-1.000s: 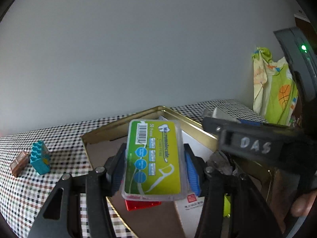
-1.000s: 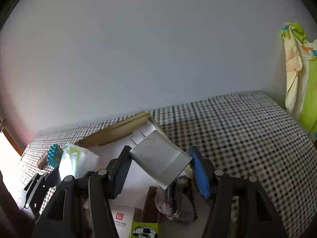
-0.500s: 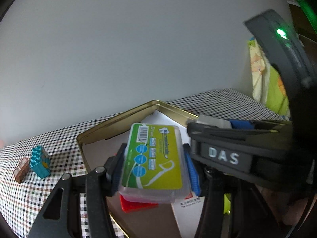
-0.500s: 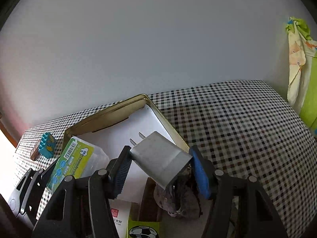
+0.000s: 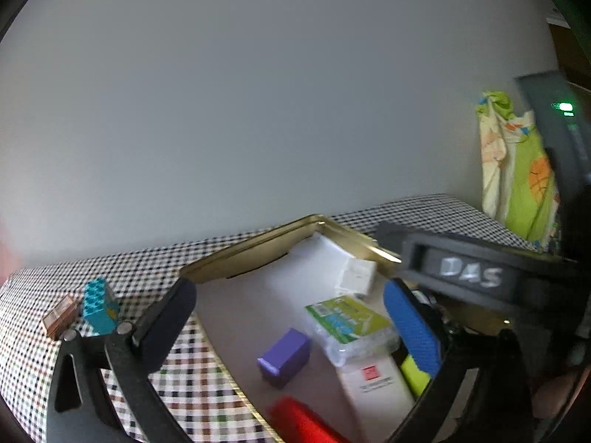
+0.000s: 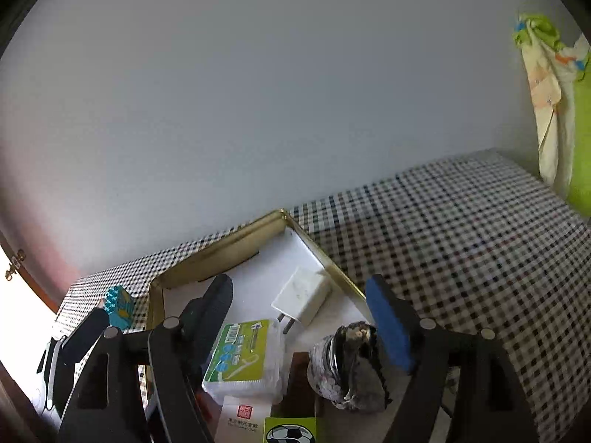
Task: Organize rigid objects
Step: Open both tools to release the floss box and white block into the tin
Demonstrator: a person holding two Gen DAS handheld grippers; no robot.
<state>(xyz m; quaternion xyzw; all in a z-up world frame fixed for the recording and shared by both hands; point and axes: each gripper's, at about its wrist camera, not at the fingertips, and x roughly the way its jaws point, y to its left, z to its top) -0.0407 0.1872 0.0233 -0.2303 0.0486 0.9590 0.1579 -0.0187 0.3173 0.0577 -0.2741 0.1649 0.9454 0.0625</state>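
A gold tin tray lies on the checked tablecloth. In it lie a green floss-pick box, a white plug adapter, a purple block, a red piece, a white card box and a dark stone-like lump. My left gripper is open and empty above the tray. My right gripper is open and empty above the tray too.
A teal toy brick and a small brown block sit on the cloth left of the tray. A green and yellow cloth hangs at the right. The right gripper's body crosses the left wrist view.
Both grippers have opened. The left let go of the floss-pick box and the right let go of the white plug adapter; both now lie in the tray.
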